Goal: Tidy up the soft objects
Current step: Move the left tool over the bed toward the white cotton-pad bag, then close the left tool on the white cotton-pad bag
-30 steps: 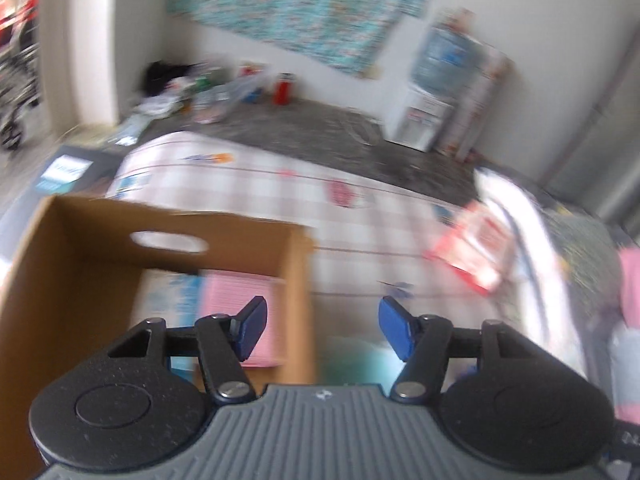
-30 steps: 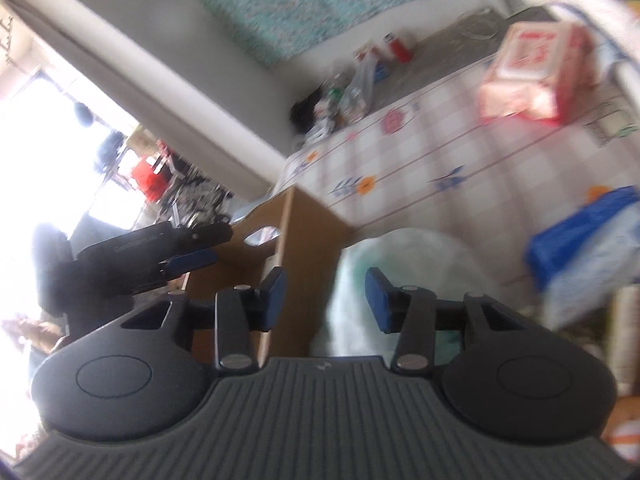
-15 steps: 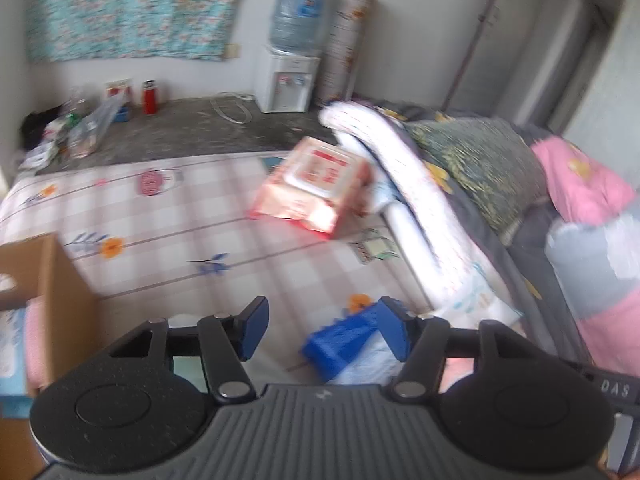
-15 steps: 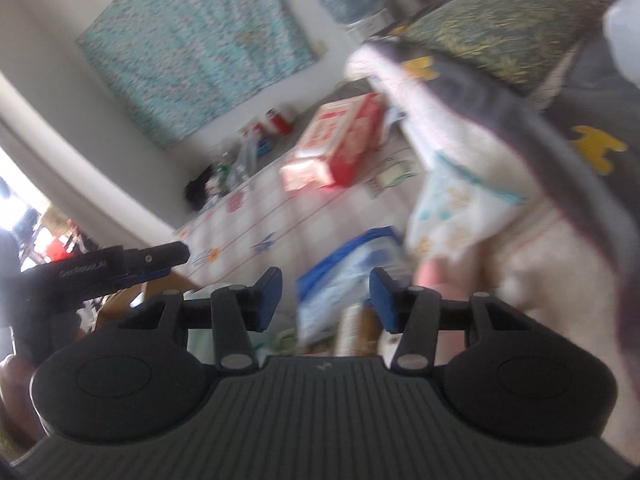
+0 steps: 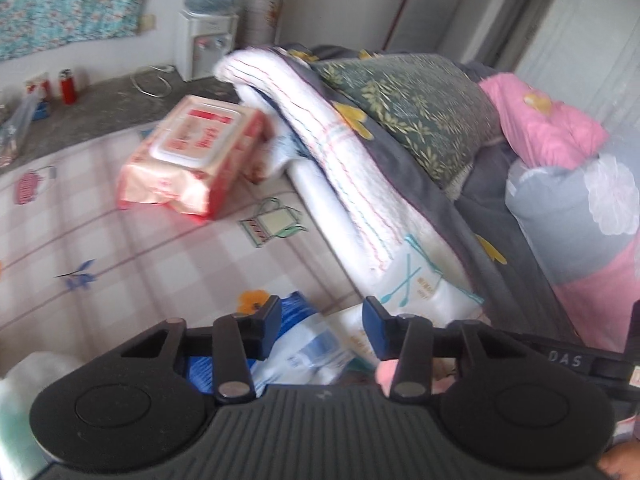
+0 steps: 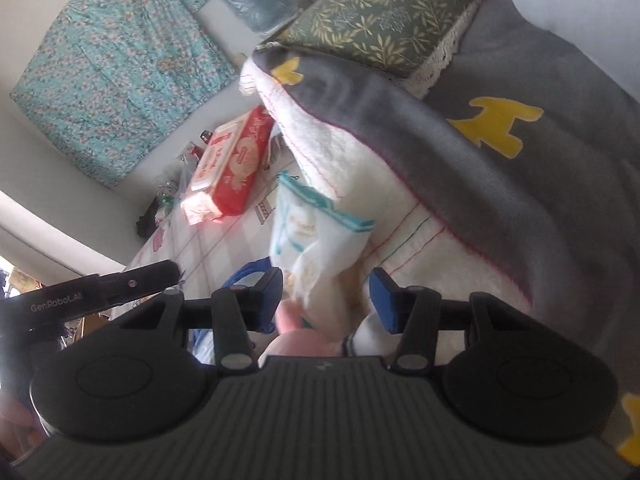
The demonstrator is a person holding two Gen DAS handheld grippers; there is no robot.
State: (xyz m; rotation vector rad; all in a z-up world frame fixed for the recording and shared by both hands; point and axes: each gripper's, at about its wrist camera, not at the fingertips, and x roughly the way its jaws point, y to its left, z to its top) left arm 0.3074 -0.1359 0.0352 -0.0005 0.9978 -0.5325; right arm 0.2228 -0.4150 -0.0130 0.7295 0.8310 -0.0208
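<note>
The left gripper (image 5: 323, 326) is closing its jaws over a blue-and-white soft pack (image 5: 304, 350), pads not pressing it. Beyond the pack, a red wet-wipes pack (image 5: 192, 160) is lying beside a folded white blanket (image 5: 340, 168).

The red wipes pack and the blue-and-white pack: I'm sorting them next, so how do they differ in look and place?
The red wipes pack is red and pale pink with a white flip lid; the blue-and-white pack shows no lid. The red wipes pack lies apart, far up the checked mat, beside the folded blanket; the blue-and-white pack lies between the closing left tongs, untouched. Both are soft plastic packs.
</note>
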